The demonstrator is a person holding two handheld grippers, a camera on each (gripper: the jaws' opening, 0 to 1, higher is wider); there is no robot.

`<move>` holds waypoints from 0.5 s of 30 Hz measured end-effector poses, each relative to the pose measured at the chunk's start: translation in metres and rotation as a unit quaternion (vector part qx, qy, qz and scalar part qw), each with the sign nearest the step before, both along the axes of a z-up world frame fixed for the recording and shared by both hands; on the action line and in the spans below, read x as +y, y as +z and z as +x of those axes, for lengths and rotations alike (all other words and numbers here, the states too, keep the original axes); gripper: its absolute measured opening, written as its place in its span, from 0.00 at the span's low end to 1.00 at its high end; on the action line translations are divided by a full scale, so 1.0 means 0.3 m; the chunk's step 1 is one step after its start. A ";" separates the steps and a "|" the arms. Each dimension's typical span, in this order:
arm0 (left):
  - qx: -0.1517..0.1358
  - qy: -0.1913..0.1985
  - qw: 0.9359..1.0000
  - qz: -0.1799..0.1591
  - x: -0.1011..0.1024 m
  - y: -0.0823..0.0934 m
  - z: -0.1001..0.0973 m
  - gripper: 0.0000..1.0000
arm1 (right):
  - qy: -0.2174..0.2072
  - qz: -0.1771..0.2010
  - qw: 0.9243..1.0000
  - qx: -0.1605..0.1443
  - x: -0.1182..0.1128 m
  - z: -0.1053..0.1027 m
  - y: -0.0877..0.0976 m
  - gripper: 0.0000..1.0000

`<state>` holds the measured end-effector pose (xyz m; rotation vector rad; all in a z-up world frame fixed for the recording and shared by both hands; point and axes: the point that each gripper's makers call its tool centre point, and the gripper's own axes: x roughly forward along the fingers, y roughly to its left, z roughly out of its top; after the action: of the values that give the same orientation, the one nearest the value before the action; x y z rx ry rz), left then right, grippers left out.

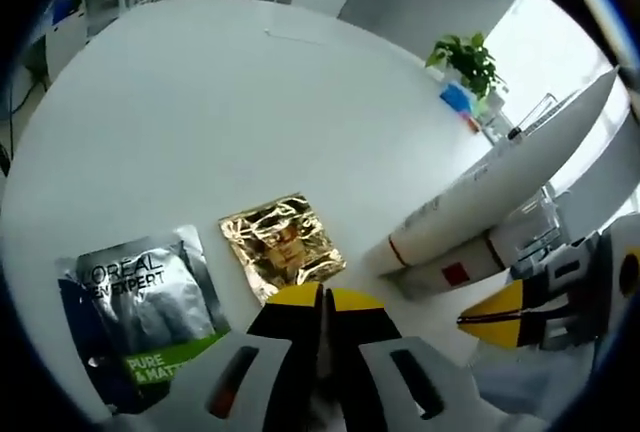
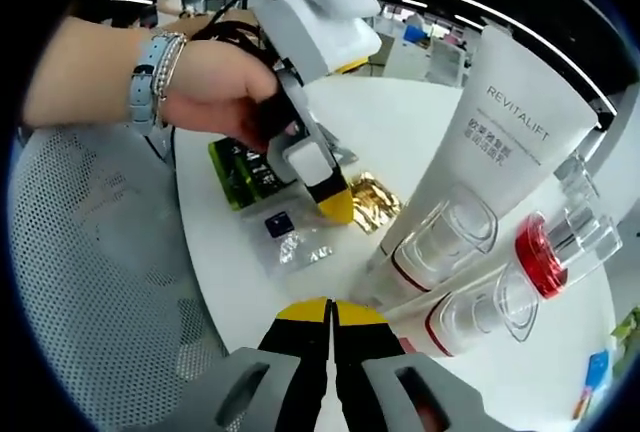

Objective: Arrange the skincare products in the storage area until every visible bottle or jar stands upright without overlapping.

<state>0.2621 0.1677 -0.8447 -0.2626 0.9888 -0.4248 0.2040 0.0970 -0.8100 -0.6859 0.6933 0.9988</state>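
A white Revitalift tube (image 2: 515, 122) with a clear cap (image 2: 455, 232) appears to lie on the white table (image 1: 200, 122), cap end toward me. Beside it lies a second bottle (image 2: 470, 317) with a red band and a clear cap. In the left gripper view the tube (image 1: 500, 182) and the red-banded bottle (image 1: 455, 272) lie side by side at the right. My left gripper (image 1: 322, 297) is shut and empty, just short of a gold foil sachet (image 1: 283, 245). My right gripper (image 2: 328, 312) is shut and empty, near the caps. A hand (image 2: 210, 82) holds the left gripper (image 2: 335, 202).
A L'Oreal Men Expert sachet (image 1: 145, 317) lies at the table's near left. A green sachet (image 2: 240, 172), a clear sachet (image 2: 300, 242) and the gold sachet (image 2: 372, 202) lie near the table edge. A mesh chair (image 2: 90, 282) stands beside the table. A potted plant (image 1: 465, 57) sits far right.
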 end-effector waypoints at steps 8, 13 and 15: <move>-0.004 0.008 1.000 -0.002 0.007 0.001 0.004 0.00 | 0.000 -0.001 1.000 -0.001 -0.001 0.001 0.001 0.00; -0.008 0.008 1.000 -0.006 0.003 0.004 0.009 0.00 | 0.000 -0.001 1.000 -0.002 0.000 0.003 0.001 0.00; -0.010 0.013 1.000 -0.011 0.003 0.005 0.013 0.00 | 0.000 -0.001 1.000 -0.001 0.000 0.002 0.001 0.00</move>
<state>0.2660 0.1687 -0.8432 -0.2907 0.9600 -0.4148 0.2046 0.0971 -0.8097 -0.6875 0.6928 0.9979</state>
